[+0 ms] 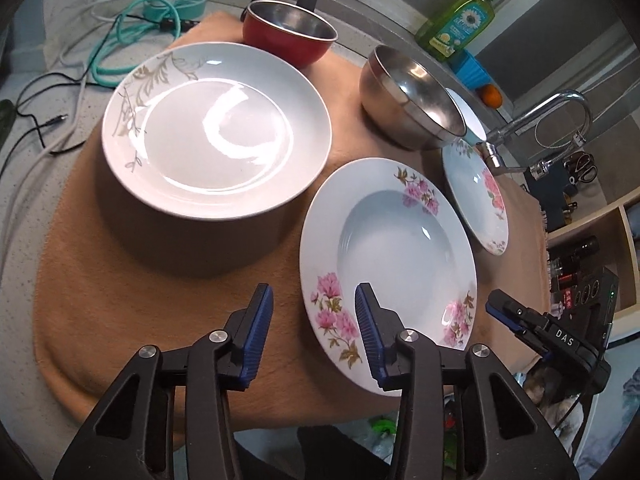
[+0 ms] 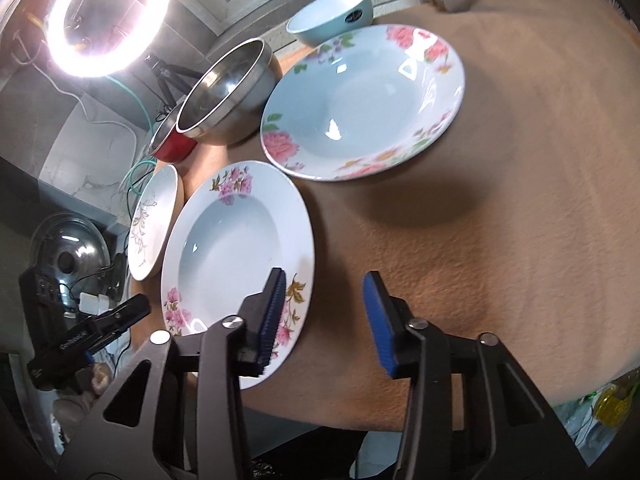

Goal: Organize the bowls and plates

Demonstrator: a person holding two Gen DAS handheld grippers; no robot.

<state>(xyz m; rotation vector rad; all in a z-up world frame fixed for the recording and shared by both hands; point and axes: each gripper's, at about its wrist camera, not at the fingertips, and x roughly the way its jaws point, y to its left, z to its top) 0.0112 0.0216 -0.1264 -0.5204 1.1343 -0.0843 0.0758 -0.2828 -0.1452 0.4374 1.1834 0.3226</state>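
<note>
A deep white plate with pink flowers (image 1: 388, 248) lies on the orange cloth (image 1: 140, 280). My left gripper (image 1: 314, 312) is open; in the left wrist view the plate's near left rim lies between its blue pads without touching them. My right gripper (image 2: 326, 304) is open too, and the same plate's (image 2: 236, 248) right rim sits between its pads. Around it stand a large leaf-patterned plate (image 1: 216, 128), another flowered plate (image 2: 360, 100), a steel bowl (image 1: 412, 100), a red bowl (image 1: 292, 36) and a pale blue bowl (image 2: 332, 16).
A faucet (image 1: 540, 120) arches over the cloth's far right corner. A green soap bottle (image 1: 460, 24) and a ring light (image 2: 108, 12) stand behind the bowls. Cables (image 1: 120, 40) trail off the far left. The cloth's front edge hangs near both grippers.
</note>
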